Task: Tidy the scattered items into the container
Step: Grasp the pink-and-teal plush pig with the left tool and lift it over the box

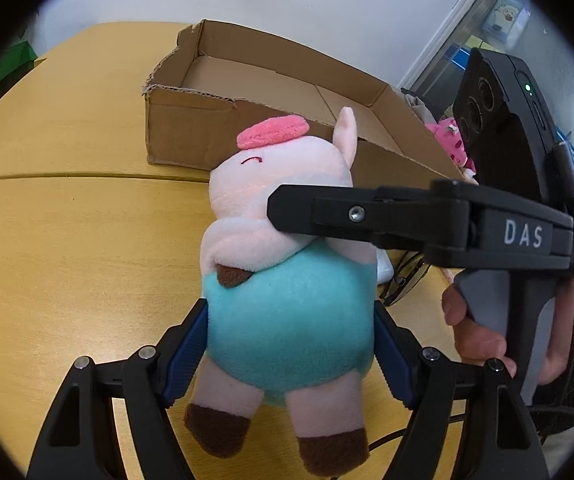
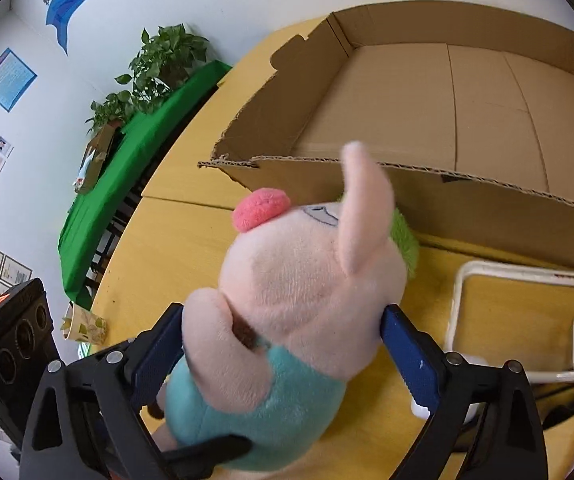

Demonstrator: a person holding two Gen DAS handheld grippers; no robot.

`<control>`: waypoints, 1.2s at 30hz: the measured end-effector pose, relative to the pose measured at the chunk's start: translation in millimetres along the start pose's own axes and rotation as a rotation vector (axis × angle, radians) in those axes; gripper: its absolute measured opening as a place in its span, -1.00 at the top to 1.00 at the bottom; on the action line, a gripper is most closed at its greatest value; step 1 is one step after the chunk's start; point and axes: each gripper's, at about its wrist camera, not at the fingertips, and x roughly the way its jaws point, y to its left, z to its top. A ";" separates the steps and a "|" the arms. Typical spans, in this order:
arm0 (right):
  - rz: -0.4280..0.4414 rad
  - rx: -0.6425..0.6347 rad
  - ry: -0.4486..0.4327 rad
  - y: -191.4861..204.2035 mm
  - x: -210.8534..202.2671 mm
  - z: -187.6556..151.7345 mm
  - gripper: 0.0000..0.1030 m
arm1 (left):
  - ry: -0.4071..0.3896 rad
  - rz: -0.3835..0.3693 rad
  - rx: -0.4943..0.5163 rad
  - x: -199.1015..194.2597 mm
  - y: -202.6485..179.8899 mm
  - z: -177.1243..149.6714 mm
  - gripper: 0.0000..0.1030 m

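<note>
A plush pig (image 1: 287,300) with a pink head and a teal body is held above the yellow table (image 1: 67,240). My left gripper (image 1: 291,336) is shut on its teal belly, with blue pads on both sides. My right gripper (image 2: 283,344) is shut on the pig (image 2: 299,300) at the neck and shoulders; one of its black fingers (image 1: 367,216) crosses the left wrist view. The open cardboard box (image 1: 271,92) stands just behind the pig and is also in the right wrist view (image 2: 467,100). The part of its floor that shows is bare.
A white phone case (image 2: 527,320) lies on the table right of the pig. A pink plush (image 1: 453,140) sits by the box's right end. A cable and black glasses (image 1: 403,280) lie under the right gripper. A paper cup (image 2: 85,326), a green cloth and plants are at far left.
</note>
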 end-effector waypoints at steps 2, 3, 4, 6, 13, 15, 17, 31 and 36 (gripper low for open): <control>0.011 -0.008 -0.011 -0.4 -0.7 -1.1 -0.76 | -0.001 -0.001 0.000 -1.3 -0.5 0.3 -0.42; 0.016 -0.007 -0.017 -0.8 -1.3 -2.1 -0.70 | -0.002 0.002 0.000 -1.9 -1.9 0.5 -0.40; 0.019 -0.008 -0.023 -0.6 -3.0 -2.9 -0.64 | -0.004 0.010 0.004 -3.0 -4.9 0.6 -0.37; 0.014 -0.018 -0.036 2.8 -9.1 -5.3 -0.57 | -0.011 0.030 0.023 -6.8 -13.9 -0.1 -0.33; -0.006 -0.132 -0.179 32.7 -75.3 5.3 -0.51 | -0.129 0.028 0.072 -50.1 -55.0 16.5 -0.30; -0.018 -0.178 -0.223 42.7 -96.7 19.7 -0.51 | -0.153 0.027 0.097 -63.0 -65.8 35.2 -0.30; -0.029 -0.222 -0.258 50.1 -115.4 39.7 -0.51 | -0.177 0.038 0.126 -72.2 -74.2 56.6 -0.30; -0.100 -0.278 -0.256 63.9 -139.0 241.9 -0.50 | -0.244 -0.006 0.121 -73.1 -57.3 253.9 -0.28; -0.112 -0.253 -0.228 52.5 -118.0 294.5 -0.50 | -0.221 -0.021 0.110 -53.9 -38.2 298.8 -0.28</control>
